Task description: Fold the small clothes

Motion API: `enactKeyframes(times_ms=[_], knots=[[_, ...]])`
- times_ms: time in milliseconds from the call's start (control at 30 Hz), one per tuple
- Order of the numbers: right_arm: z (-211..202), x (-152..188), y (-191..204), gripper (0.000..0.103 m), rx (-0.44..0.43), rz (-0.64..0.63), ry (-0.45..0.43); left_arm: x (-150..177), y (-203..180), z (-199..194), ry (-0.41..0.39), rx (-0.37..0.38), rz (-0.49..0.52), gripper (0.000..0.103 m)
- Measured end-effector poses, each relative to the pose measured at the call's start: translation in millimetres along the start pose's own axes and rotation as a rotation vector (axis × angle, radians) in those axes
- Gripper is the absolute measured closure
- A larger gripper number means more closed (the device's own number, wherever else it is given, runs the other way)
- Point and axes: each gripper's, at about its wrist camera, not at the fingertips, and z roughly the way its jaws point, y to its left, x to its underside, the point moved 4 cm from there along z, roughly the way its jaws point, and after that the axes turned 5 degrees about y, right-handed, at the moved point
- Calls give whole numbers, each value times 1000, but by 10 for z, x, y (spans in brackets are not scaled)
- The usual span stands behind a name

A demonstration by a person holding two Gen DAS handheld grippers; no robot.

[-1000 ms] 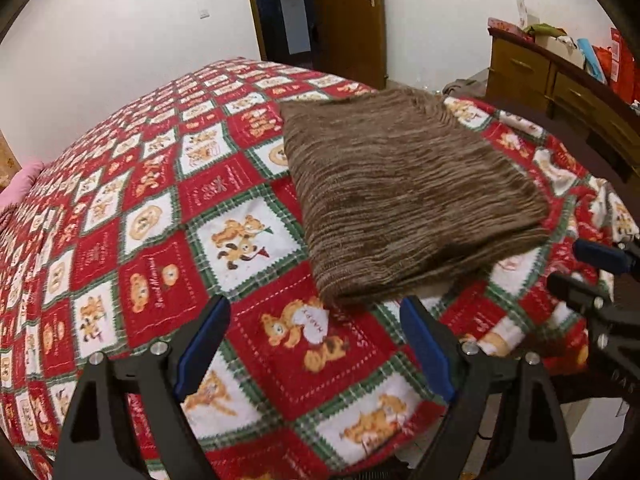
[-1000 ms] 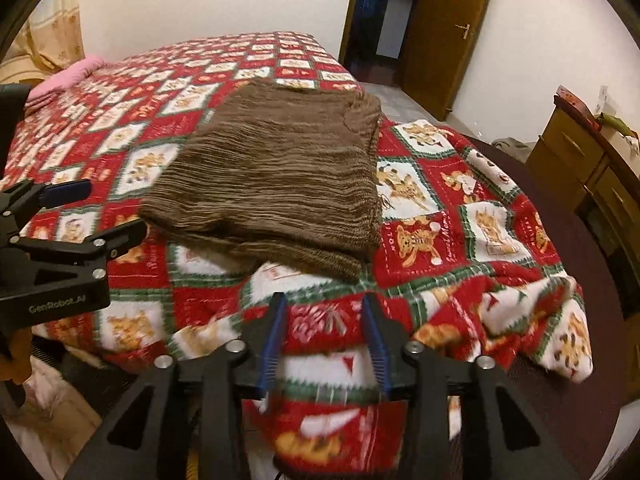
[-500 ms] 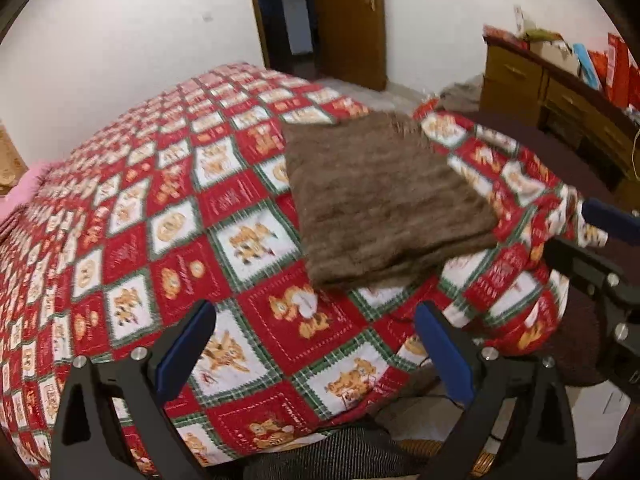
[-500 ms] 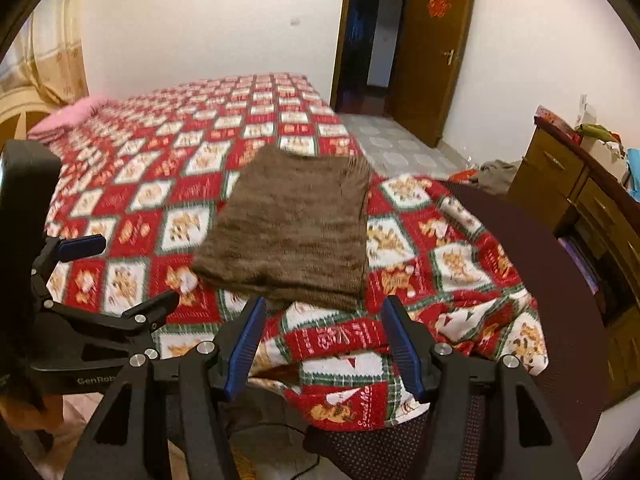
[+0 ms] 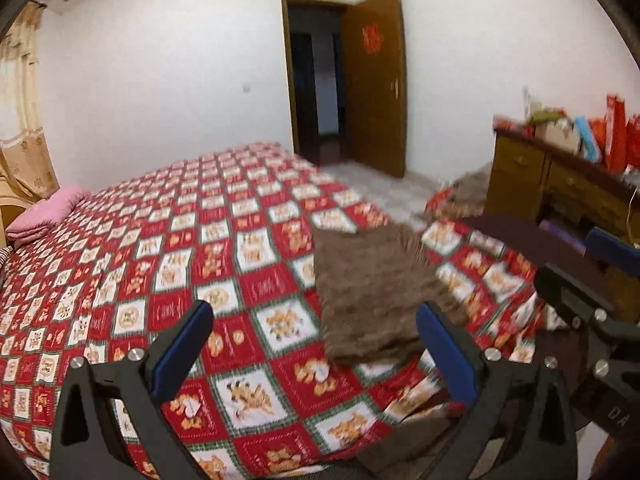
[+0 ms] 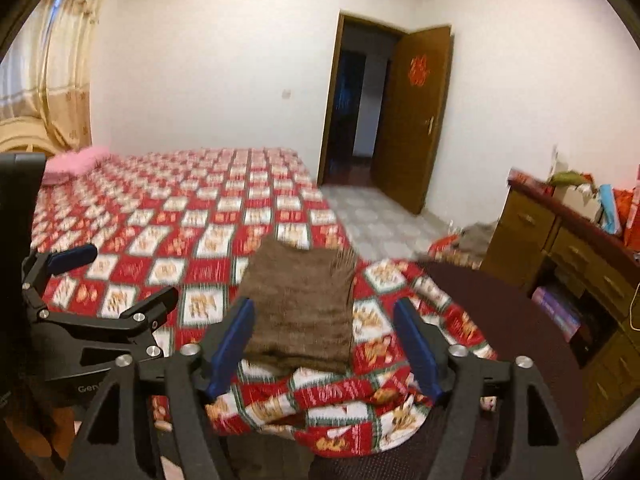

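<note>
A brown knitted garment (image 5: pixel 376 288) lies folded into a rectangle near the front right corner of the bed; it also shows in the right wrist view (image 6: pixel 300 308). My left gripper (image 5: pixel 312 344) is open and empty, held back from the bed with the garment beyond its right finger. My right gripper (image 6: pixel 324 344) is open and empty, held back and above the bed corner, with the garment showing between its fingers. Each gripper shows at the edge of the other's view.
The bed has a red and white checked cover (image 5: pixel 192 248). A pink pillow (image 5: pixel 52 212) lies at its far left. A wooden dresser (image 6: pixel 568 248) with clutter stands at the right. An open door (image 6: pixel 412 120) is at the back. A dark round surface (image 6: pixel 500 320) is beside the bed corner.
Both grippers have pulled back and up from the garment, so it looks smaller and more of the room shows. The right gripper has opened wider. The garment stays folded on the bed.
</note>
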Motion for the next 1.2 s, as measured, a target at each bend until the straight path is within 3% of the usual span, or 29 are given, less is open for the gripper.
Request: enactKeyframes(times_ms=[167,367,567,1200], knots=[[-251,-104,-18,24,49,7,-121,-111,16,-268,-131,-28,13,0],[-296,-173,-35,23,40,32,-159,-150,16,-454,-215,-49,14,0],[-344,-160,-87,23,51,55,-181,-161,26,-483,-223,-23,-7,0],[-303,-123,-162,23,53,72,-185,-142,14,-486,-226,-73,-4,0]])
